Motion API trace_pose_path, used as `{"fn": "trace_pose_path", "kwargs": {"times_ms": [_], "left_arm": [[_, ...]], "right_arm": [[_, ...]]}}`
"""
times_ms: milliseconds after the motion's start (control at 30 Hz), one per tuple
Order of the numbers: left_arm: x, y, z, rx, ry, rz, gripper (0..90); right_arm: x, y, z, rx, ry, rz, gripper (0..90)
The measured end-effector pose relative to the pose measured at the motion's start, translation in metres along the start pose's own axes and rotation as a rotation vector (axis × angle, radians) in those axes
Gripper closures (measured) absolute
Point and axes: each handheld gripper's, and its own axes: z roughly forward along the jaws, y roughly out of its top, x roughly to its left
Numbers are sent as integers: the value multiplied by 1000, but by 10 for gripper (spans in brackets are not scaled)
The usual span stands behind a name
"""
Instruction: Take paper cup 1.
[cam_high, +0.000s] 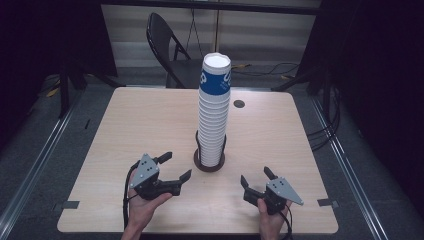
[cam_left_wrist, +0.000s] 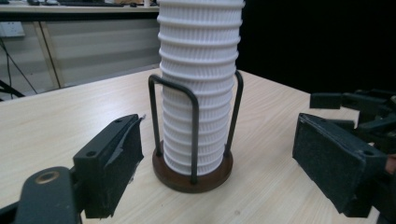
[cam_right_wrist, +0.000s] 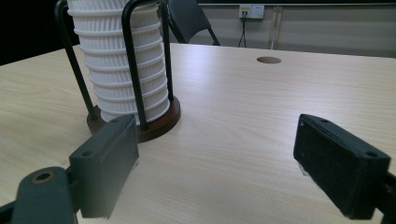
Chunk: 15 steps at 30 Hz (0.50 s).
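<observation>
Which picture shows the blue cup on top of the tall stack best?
The high view. There the blue cup shows whole at the top of the stack of cups. The left gripper view and the right gripper view are cut off lower down, showing white ribbed cups in the wire holder.

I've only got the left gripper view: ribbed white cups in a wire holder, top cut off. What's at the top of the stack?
Observer: In the high view the cup stack ends in a blue-printed top cup with an open white mouth, well above the wire holder.
Operator: Where's the right gripper?
Observer: The right gripper is low over the table, to the right of the holder and nearer the person, jaws spread, nothing between them.
Operator: Anything behind the stack on the table?
Observer: A round cable hole near the far edge, right of the stack; a dark folding chair stands beyond the table.
</observation>
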Motion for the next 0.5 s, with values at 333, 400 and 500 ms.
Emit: {"fn": "trace_pose_path", "kwargs": {"times_ms": [333, 400, 500], "left_arm": [[0, 25, -2, -36, 5, 27, 169], [0, 28, -2, -44, 4, 29, 169], [1, 32, -2, -59, -3, 25, 169]], "right_arm": [[-1, 0, 0, 2, 4, 2, 134], [-1, 0, 0, 2, 3, 2, 134], [0, 0, 0, -2, 2, 4, 134]]}}
